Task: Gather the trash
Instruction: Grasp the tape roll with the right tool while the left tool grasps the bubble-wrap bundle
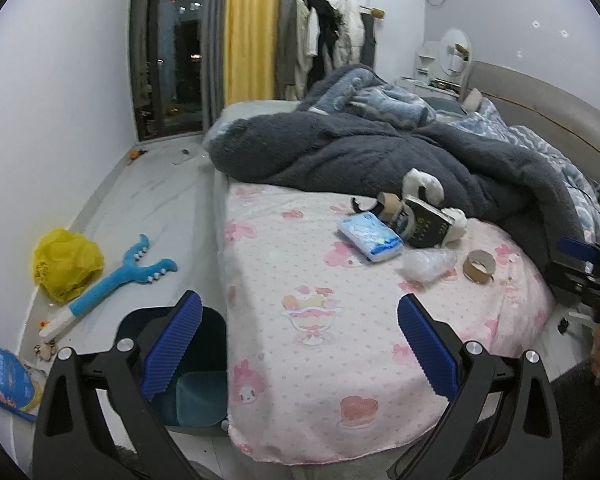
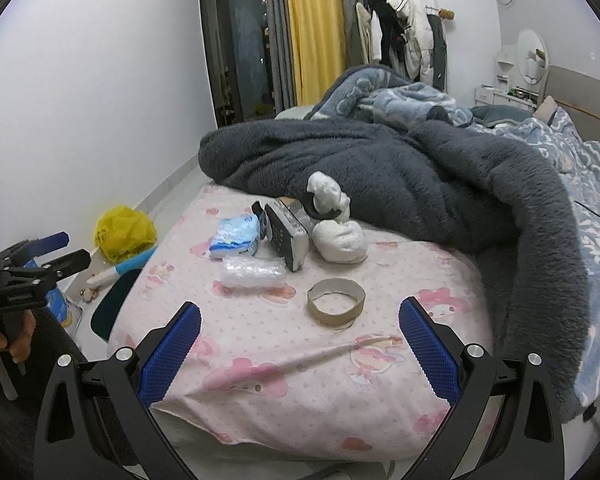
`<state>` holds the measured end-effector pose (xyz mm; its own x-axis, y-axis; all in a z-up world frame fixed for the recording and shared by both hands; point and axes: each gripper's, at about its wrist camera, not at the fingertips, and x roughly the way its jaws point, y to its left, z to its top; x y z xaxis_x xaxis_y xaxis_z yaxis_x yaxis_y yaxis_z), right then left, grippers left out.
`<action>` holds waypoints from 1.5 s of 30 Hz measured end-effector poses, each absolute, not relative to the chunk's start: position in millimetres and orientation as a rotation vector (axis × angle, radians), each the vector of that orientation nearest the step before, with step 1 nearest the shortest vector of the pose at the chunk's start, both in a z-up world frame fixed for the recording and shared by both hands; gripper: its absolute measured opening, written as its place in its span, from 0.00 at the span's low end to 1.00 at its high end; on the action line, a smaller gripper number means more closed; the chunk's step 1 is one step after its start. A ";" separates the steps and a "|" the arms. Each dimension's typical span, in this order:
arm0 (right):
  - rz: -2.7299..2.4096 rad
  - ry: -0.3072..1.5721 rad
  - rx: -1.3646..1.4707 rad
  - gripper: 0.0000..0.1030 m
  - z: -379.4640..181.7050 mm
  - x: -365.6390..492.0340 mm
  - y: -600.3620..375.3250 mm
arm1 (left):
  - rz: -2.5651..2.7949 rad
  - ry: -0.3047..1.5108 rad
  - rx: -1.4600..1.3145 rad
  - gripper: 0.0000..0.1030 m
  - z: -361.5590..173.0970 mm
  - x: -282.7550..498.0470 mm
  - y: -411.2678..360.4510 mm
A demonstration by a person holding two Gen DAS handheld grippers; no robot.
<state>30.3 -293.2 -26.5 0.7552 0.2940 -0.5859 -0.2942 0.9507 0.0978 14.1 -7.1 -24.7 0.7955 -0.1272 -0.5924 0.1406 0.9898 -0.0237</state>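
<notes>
The trash lies on the bed [image 2: 260, 392], on the pink sheet near the foot edge. Closest to the foot edge is a cardboard ring [image 2: 336, 302], an empty tape roll. Just past it, toward the bin side of the bed, is a crumpled clear plastic wrap [image 2: 252, 272]. Behind that lies a blue and white tissue pack [image 2: 236, 236], touching a dark box [image 2: 288, 238] that leans on its side. There is small print on the box, but it is too tiny to read. The pack has pictures on it and no words I can make out. Another cardboard tube [image 1: 390, 206] peeks out behind the box. White socks [image 2: 338, 236] sit next to the gray blanket [image 2: 420, 184]; they may not be trash.

A dark blue bin [image 1: 196, 368] stands on the floor right at the corner of the bed. I see something teal inside it, but I cannot tell what it is.

Nothing has been picked up. The right hand-held gripper [image 2: 300, 344] has its two sides wide apart and empty, with the cardboard ring just ahead. The left hand-held gripper [image 1: 300, 344] is wide apart and empty too, over the foot edge beside the bin. So the job looks barely started, and all the pieces on the bed are left to do.

On the floor lie a yellow bag [image 1: 66, 264] and a blue toy [image 1: 116, 280].
</notes>
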 end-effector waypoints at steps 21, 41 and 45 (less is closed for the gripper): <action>0.366 0.773 -0.118 0.77 -86.1 109.1 -287.0 | -0.437 0.688 0.138 0.79 -40.9 63.7 -63.1; 0.415 0.775 -0.112 0.50 -89.8 122.7 -292.0 | -0.600 0.808 0.106 0.75 -75.5 119.4 -116.9; 0.392 0.748 -0.052 0.50 -80.4 124.9 -306.8 | -0.598 0.817 0.113 0.68 -80.4 125.8 -123.1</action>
